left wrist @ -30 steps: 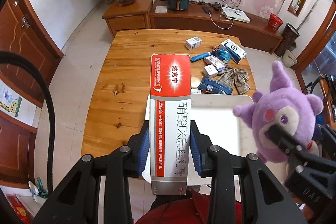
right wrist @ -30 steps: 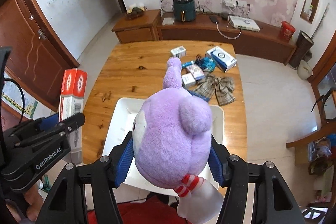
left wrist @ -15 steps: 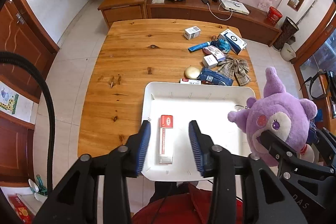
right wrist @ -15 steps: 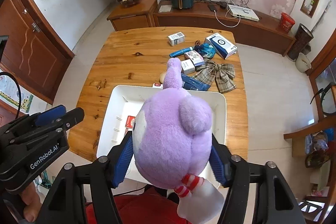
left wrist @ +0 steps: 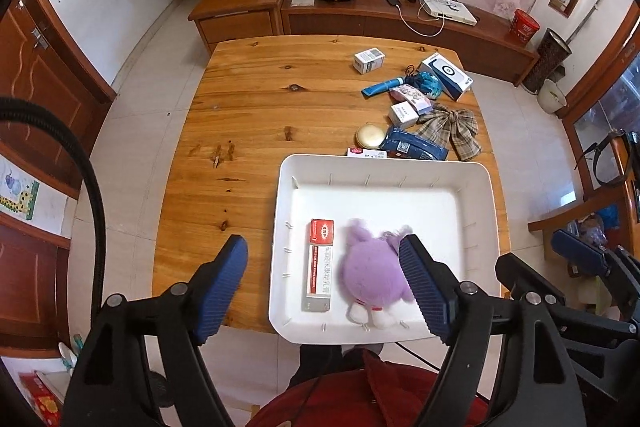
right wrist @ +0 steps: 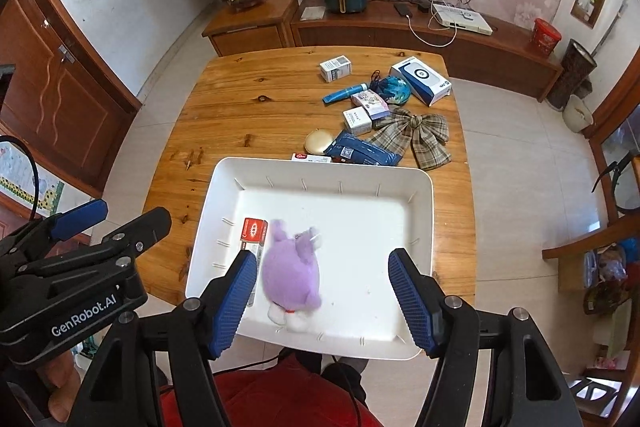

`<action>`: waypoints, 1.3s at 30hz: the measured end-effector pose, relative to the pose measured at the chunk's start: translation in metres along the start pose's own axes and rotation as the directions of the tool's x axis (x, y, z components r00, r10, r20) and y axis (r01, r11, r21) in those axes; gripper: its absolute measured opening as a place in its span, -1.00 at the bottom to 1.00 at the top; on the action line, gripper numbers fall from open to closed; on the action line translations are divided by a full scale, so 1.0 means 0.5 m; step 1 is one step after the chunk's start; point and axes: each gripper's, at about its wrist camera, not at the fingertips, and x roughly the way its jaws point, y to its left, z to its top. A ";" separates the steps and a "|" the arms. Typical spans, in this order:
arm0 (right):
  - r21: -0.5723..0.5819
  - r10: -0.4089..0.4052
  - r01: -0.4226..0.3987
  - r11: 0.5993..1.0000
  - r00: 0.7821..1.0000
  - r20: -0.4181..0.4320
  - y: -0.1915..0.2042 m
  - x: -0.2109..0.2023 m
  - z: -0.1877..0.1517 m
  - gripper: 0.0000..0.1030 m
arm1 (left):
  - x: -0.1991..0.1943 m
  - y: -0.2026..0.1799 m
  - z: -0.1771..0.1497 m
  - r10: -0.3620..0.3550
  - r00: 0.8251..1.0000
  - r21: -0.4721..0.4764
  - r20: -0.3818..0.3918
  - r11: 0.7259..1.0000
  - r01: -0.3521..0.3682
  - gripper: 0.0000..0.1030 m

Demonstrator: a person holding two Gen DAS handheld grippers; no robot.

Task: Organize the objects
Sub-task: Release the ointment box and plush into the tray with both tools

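Note:
A white tray (left wrist: 384, 167) (right wrist: 320, 167) stands at the near edge of the wooden table. In it lies a red-and-white box (left wrist: 320, 267) (right wrist: 254, 231), lengthwise at the left. A purple plush toy (left wrist: 368, 275) (right wrist: 290, 275), blurred, lies right beside the box. Above the tray my left gripper (left wrist: 322, 251) (right wrist: 124, 215) has its jaws opening wide and nothing in them. My right gripper (right wrist: 322, 261) (left wrist: 548, 263) hangs open over the plush, its pads clear of it.
Loose things crowd the table's far right: a small white box (left wrist: 368, 61), a blue-and-white box (left wrist: 446, 75), a blue tube (left wrist: 382, 87), a plaid bow (left wrist: 452, 129), a round gold case (left wrist: 371, 136), a blue packet (left wrist: 416, 147). Bare wood (left wrist: 248, 115) fills the left.
The left gripper let the box go into the tray and opened wide. The right gripper then released the plush, which now lies in the tray beside the box.

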 end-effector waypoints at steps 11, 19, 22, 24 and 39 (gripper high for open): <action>-0.038 -0.010 0.012 0.999 0.999 0.042 0.012 -0.013 0.002 0.34 | -0.008 0.006 0.006 -0.061 0.998 0.226 0.007 0.972 0.058 0.58; -0.051 -0.010 0.013 0.999 0.999 0.053 0.006 -0.017 0.002 0.34 | -0.009 0.009 0.006 -0.095 0.995 0.307 -0.013 0.947 0.095 0.58; -0.051 -0.015 0.019 0.999 0.997 0.069 0.003 -0.024 0.001 0.34 | -0.010 0.006 0.004 -0.095 0.995 0.310 -0.015 0.946 0.094 0.58; -0.049 -0.017 0.021 0.999 0.996 0.085 -0.001 -0.031 0.001 0.34 | -0.011 0.003 0.002 -0.096 0.995 0.311 -0.017 0.946 0.097 0.58; -0.034 -0.039 0.043 0.998 0.992 0.119 -0.030 -0.040 0.009 0.34 | -0.013 -0.013 -0.003 -0.114 0.993 0.376 -0.015 0.920 0.111 0.58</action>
